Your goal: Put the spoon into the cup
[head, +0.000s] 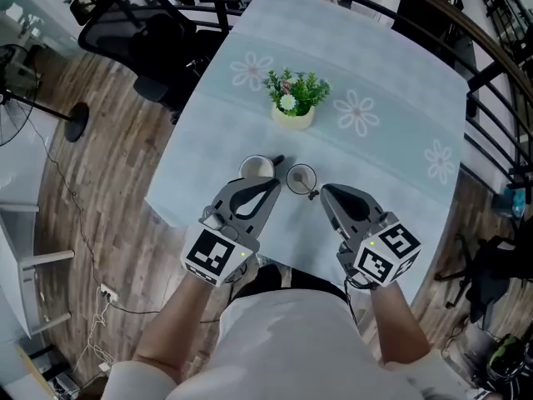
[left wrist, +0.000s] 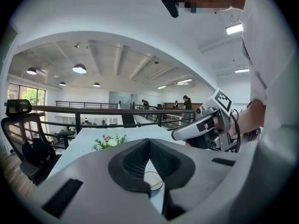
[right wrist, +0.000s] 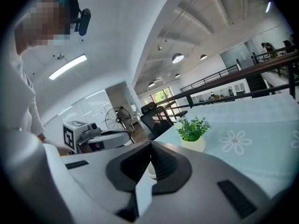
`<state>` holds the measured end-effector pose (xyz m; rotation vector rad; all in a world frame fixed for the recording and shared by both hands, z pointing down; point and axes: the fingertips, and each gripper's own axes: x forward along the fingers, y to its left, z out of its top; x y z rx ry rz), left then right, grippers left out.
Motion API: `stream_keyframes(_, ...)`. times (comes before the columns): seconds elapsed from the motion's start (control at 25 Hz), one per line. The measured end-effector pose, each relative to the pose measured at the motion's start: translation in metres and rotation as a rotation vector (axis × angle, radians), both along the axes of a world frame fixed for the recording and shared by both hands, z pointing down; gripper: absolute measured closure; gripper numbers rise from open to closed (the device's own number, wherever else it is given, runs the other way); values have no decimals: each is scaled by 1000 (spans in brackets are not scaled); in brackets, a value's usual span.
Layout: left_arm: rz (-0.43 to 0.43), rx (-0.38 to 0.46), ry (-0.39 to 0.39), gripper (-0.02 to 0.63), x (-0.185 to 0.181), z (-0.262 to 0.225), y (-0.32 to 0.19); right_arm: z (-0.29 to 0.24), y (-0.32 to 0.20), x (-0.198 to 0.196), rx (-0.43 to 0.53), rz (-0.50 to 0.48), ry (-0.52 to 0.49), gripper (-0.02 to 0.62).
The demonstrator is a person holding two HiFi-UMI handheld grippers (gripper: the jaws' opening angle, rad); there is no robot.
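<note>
A white cup point(head: 256, 167) stands on the pale blue tablecloth, with a short dark piece point(head: 278, 160) sticking out at its right side. I cannot tell whether that piece is the spoon. Beside it to the right lies a round clear-rimmed object point(head: 300, 177), seen as a thin ring point(left wrist: 152, 181) in the left gripper view. My left gripper point(head: 275, 182) is shut and empty, its tips just right of the cup. My right gripper point(head: 323, 188) is shut and empty, close to the ring's near right edge. The white cup point(right wrist: 150, 171) shows behind the right jaws.
A small potted plant point(head: 295, 98) stands farther back on the table point(head: 400, 98), which has a flower-print cloth. Black office chairs point(head: 146, 32) stand at the far left. A railing point(head: 491, 65) curves along the right. The table's near edge lies just under my hands.
</note>
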<state>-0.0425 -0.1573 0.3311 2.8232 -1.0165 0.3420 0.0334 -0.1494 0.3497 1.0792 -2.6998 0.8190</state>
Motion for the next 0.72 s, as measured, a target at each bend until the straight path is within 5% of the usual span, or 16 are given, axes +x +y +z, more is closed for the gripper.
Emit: stream_keyframes(0.72, -12, -49, 20, 584, -6, 9, 6, 2, 3, -7, 11, -12, 42, 574)
